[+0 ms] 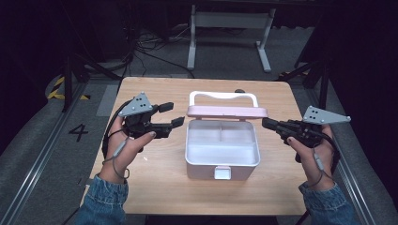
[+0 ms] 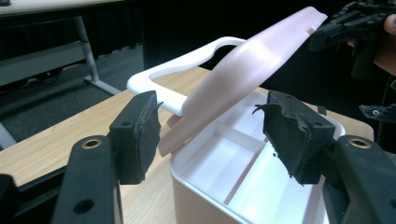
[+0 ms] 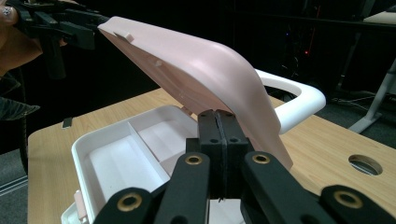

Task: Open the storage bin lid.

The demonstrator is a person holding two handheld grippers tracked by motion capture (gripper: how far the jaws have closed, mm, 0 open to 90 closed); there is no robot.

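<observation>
Right gripper [image 3: 219,154] jaws clenched, seemingly empty; left gripper [image 2: 210,135] released beside opened box [image 1: 222,149].

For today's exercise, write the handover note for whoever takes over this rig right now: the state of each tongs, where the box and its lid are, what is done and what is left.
Left tongs: open, holding nothing, just left of the box.
Right tongs: jaws shut, nothing seen between them, tip at the right end of the lid.
Box: at the table centre, white, with divided compartments that look empty; front latch released.
Lid: pink, raised on its rear hinge, white handle behind it.
Done: box unlatched and opened.
Left: probably closing or loading it; nothing to load lies on the table.
</observation>
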